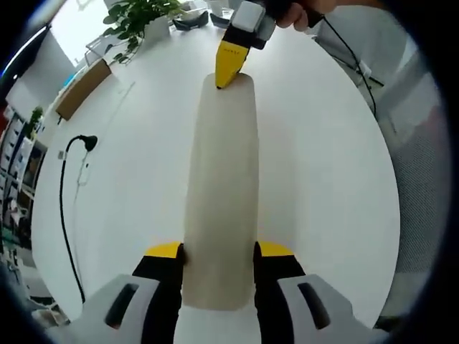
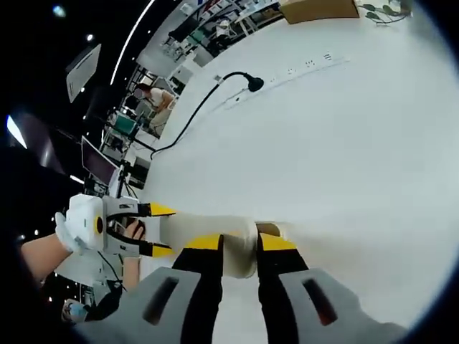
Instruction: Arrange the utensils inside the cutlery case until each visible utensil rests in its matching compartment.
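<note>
You are working under bright, even overhead light: the white table point(image 1: 323, 179) is nearly washed out in both views, with only faint, soft shadows beside the cream case point(image 1: 221, 193). In the right gripper view the far room falls dim, lit by ceiling strip lights point(image 2: 136, 32). Fisheye distortion bends the table edge and stretches everything toward the borders, where detail softens; your near jaws look slightly blurred.
</note>
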Motion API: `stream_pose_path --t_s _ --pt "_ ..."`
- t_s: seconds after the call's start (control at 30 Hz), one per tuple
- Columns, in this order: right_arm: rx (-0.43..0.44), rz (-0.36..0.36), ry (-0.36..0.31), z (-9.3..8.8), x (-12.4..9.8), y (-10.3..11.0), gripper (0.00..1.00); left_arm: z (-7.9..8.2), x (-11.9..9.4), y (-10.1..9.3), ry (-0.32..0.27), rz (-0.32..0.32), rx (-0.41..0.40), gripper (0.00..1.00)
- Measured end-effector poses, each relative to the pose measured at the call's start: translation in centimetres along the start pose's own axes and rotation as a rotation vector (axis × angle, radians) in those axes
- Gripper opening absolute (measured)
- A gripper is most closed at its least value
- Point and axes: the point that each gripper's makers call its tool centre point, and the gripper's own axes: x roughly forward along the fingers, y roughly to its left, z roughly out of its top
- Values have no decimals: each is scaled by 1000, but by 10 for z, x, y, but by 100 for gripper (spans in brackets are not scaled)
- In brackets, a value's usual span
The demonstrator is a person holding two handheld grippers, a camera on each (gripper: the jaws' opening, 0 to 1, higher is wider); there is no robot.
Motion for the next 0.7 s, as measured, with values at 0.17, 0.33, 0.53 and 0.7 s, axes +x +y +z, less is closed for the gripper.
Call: stream_pose_path --t_s 0.17,0.33,0.53,0.7 --pt "-113 -74 41 -6 -1 -10 13 -6 7 -7 36 -8 80 39" --pt "-200 -130 28 -7 -3 -25 0 -7 10 -1 31 -19 44 39" --pt "-32 -84 -64 -1 -9 -32 2 -7 9 0 34 -26 43 39" --pt "233 37 -99 -4 -8 -33 6 -3 8 -1 33 -27 50 39"
